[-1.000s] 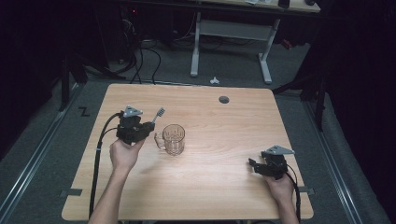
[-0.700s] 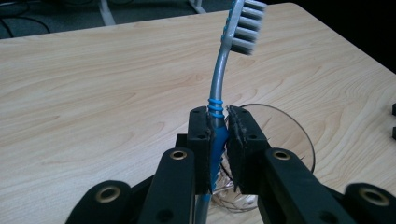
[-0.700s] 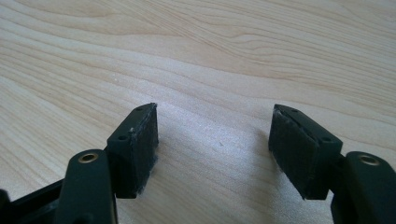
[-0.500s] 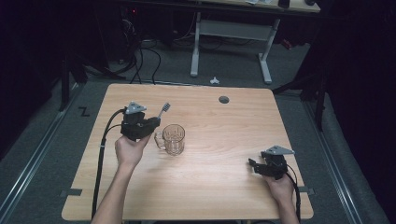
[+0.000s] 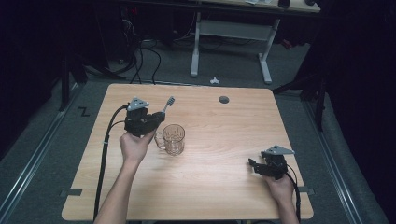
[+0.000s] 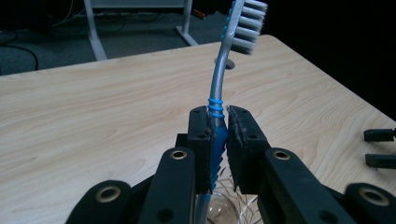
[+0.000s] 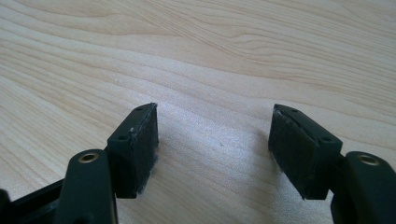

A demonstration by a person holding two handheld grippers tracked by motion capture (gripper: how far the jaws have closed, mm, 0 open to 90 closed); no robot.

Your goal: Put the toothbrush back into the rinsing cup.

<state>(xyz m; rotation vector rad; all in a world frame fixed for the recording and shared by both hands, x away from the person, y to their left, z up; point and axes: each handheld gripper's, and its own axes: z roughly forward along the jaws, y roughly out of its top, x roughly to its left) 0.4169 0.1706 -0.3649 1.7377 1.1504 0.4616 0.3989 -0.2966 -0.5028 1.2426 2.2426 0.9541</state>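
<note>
My left gripper (image 5: 156,119) (image 6: 218,128) is shut on a toothbrush (image 5: 166,105) (image 6: 220,88) with a grey and blue handle. Its white bristle head points up and away over the table. It hangs just left of and above a clear glass mug (image 5: 173,139), whose rim (image 6: 233,205) glints below the jaws in the left gripper view. My right gripper (image 5: 253,166) (image 7: 212,140) rests near the table's front right edge, open, with bare wood between its pads. Its two fingertips (image 6: 379,135) appear at the right edge of the left gripper view.
The wooden table (image 5: 219,135) has a round dark cable hole (image 5: 223,99) near its far edge. Beyond it stand a white desk frame (image 5: 229,32) and cables on the dark floor. A small white object (image 5: 214,80) lies on the floor behind the table.
My left gripper has lifted the toothbrush slightly and carried it toward the far side, tilting its head upward beside the mug. The right gripper has stayed still.
</note>
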